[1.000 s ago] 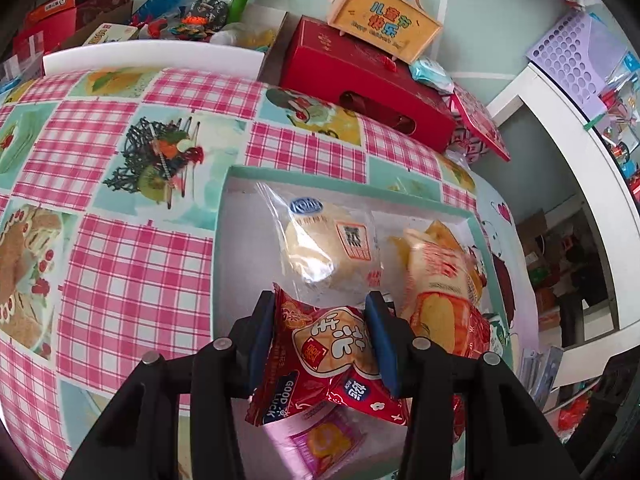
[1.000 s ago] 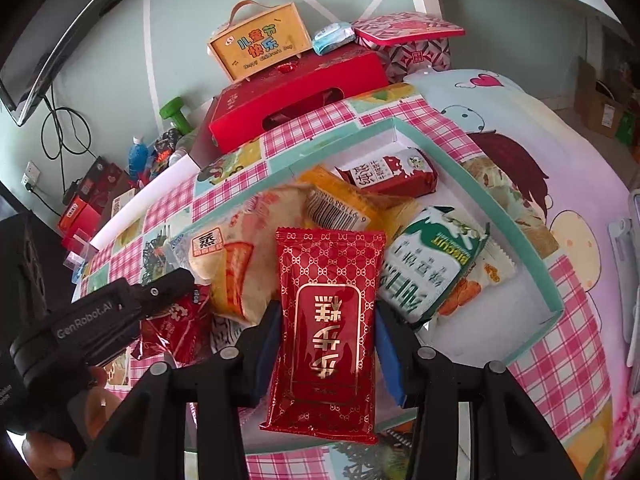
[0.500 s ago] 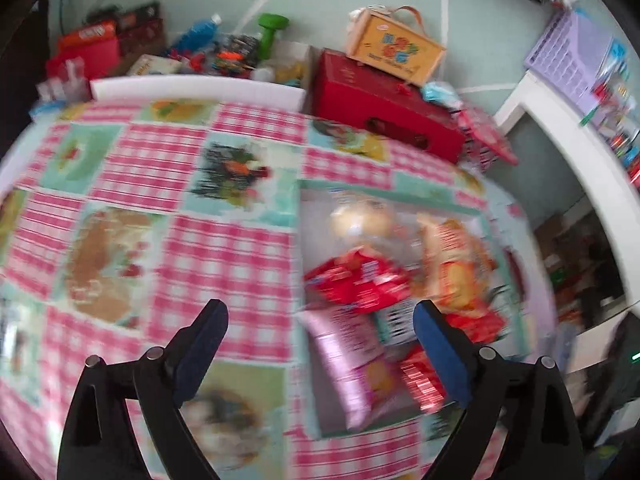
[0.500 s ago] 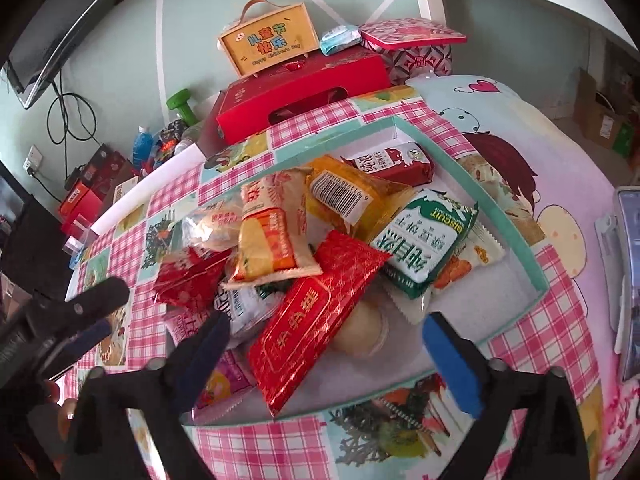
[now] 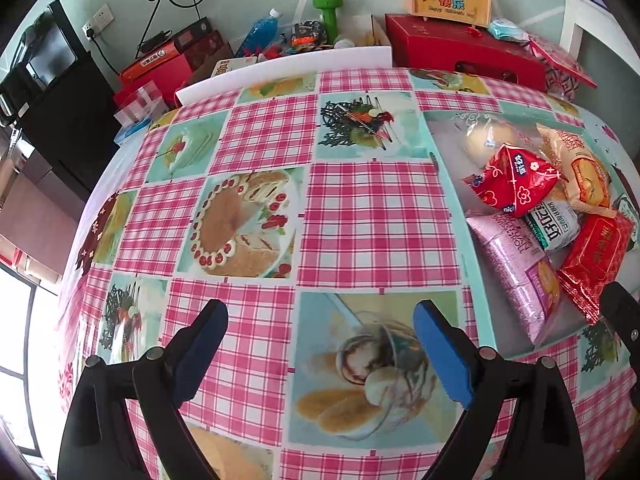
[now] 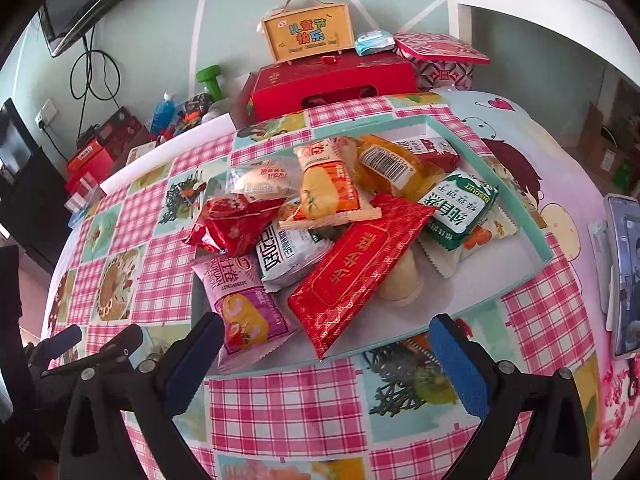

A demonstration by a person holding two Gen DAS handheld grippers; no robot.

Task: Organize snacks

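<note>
The left gripper point(image 5: 320, 340) gapes wide over bare tablecloth point(image 5: 372, 208), holding nothing. The right gripper point(image 6: 326, 354), equally wide and empty, hangs at the tray's point(image 6: 516, 204) near edge. The snacks point(image 6: 320, 224) are heaped inside; the pink packet point(image 6: 244, 304) overhangs the near left corner and might slide out. Only the right view shows the green biscuit pack point(image 6: 460, 212).

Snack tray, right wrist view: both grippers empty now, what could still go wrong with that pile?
1. The long red foil packet lies slanted on other packs, its lower corner at the shallow teal tray's near rim; a nudge could tip it out.
2. The pink swiss-roll packet hangs over the near-left corner, close to the open right gripper, which could snag it.
3. The open left gripper is over bare tablecloth; snacks are heaped, so further drops may slide off.
</note>
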